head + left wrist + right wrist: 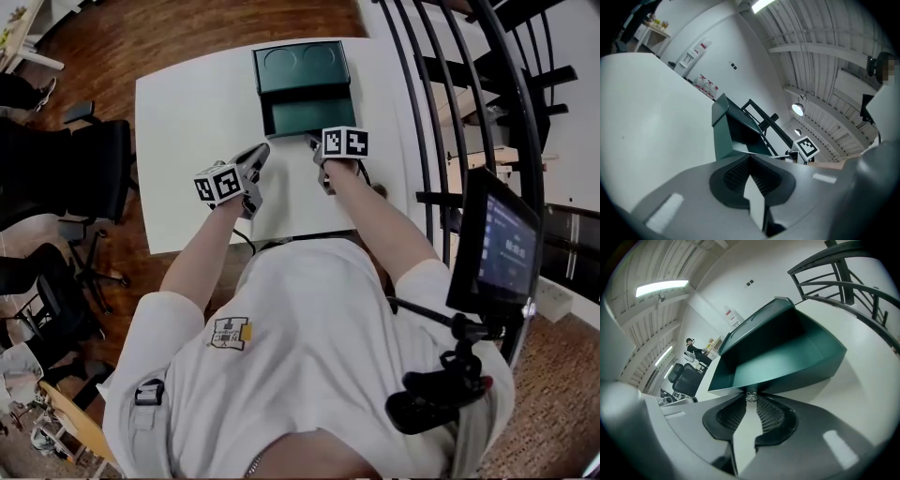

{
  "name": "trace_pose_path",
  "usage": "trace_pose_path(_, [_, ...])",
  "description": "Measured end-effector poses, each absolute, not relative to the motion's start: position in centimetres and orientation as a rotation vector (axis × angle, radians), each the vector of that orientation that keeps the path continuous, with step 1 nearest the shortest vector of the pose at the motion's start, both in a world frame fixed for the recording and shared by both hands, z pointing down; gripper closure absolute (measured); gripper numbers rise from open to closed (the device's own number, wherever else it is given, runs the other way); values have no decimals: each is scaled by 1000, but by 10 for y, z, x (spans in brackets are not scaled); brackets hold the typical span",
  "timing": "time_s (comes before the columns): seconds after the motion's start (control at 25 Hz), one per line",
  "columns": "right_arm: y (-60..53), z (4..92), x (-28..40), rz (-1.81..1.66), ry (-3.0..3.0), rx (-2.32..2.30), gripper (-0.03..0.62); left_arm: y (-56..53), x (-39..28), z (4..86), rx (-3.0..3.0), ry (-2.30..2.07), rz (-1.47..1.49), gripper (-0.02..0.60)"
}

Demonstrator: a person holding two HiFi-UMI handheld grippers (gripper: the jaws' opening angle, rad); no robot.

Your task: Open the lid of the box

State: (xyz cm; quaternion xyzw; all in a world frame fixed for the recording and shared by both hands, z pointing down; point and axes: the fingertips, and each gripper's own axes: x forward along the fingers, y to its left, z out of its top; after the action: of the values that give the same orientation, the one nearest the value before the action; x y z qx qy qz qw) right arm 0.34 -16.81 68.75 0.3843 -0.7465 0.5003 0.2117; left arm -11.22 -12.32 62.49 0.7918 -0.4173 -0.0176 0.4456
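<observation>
1. White marker cube (217, 183) and second white marker cube (345, 142): black square code patterns only; no letters or numbers.
2. Yellowish emblem (231, 333) on the white shirt (319, 375): too small to read.
3. Dark monitor screen (507, 248): bluish text lines, illegible.
4. Small wall signs (696, 50): illegible.

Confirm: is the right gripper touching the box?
Touching. The right gripper view shows the right gripper with its jaw tips pinched on a small metal clasp at the box's front edge.
</observation>
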Motion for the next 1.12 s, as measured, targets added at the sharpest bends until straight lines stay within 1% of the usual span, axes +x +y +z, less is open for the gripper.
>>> trace_pose_path(0.8, [-161, 680, 20, 1404, -2122, 1105, 522, -107, -93, 617, 1986, -1022, -24, 588])
trace_pose_path(0.96, [-158, 676, 21, 1471, -2162, 1080, 477, -106, -88, 614, 1998, -1012, -18, 588])
trace_pose_path(1.12, [-135, 664, 28, 1574, -2270, 1014, 474, -97, -88, 615, 2017, -979, -26, 588])
